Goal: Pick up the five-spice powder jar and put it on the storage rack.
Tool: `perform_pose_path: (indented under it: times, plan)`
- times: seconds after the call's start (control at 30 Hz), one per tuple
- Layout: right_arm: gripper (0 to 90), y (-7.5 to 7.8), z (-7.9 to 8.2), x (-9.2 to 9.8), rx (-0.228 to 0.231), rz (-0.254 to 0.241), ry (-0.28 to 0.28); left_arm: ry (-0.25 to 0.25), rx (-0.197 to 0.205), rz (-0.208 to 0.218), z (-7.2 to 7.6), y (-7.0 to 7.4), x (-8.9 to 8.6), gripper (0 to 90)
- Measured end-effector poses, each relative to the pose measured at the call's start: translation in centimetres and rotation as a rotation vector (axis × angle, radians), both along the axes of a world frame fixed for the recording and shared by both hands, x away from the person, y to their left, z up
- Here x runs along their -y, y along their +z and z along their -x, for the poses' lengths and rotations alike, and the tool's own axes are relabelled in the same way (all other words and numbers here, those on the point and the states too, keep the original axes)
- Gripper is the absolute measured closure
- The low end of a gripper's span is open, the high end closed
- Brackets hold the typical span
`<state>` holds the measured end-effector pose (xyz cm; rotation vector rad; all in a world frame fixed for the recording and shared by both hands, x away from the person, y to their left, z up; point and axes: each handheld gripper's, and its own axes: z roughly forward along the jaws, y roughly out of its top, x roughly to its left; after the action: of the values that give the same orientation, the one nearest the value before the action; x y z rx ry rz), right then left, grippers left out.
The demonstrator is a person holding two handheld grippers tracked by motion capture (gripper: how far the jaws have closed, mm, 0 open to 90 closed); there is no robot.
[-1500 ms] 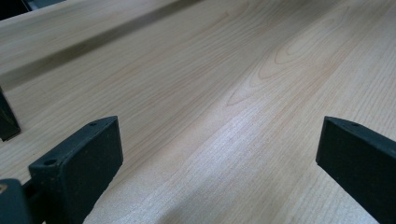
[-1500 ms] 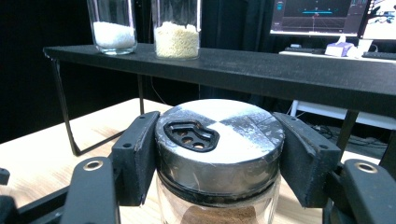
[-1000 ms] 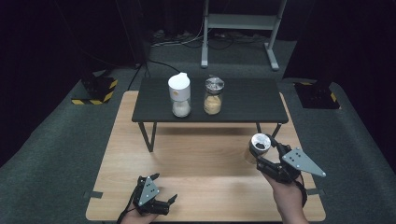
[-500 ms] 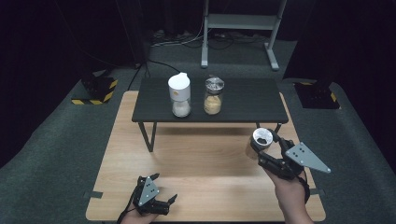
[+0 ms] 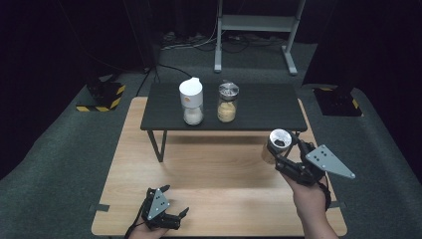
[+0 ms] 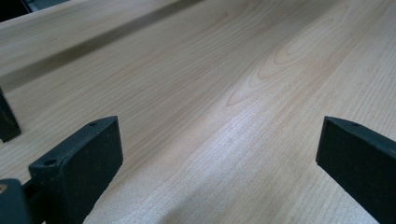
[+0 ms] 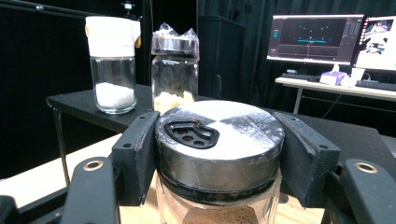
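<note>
Right tool (image 7: 219,158) clamping brown-spice shaker (image 7: 219,154), white-granule jar (image 7: 112,65) on shelf (image 5: 259,107)

Two lit monitors (image 7: 317,37) stand on a far desk (image 7: 341,88)

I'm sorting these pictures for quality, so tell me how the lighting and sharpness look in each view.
High view: dark surroundings, soft. Left gripper view: bright sheen on the wooden table, near tongs blurred. Right gripper view: glare on the shaker lid, monitors glowing.
</note>
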<state>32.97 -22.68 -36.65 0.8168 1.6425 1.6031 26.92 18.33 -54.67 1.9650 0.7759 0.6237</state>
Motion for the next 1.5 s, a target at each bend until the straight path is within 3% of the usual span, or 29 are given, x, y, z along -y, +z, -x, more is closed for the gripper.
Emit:
perform_pose_path:
  times: [0.8, 1.5]
  plan:
    - [34.4, 2.6, -1.1, -0.6, 0.057, -0.005, -0.005, -0.004, 0.003, -0.005, 0.0, 0.0, 0.0, 0.7]
    - [34.4, 4.3, -2.8, -0.9, 0.075, -0.003, -0.035, -0.008, 0.004, 0.001, 0.0, 0.0, 0.0, 0.8]
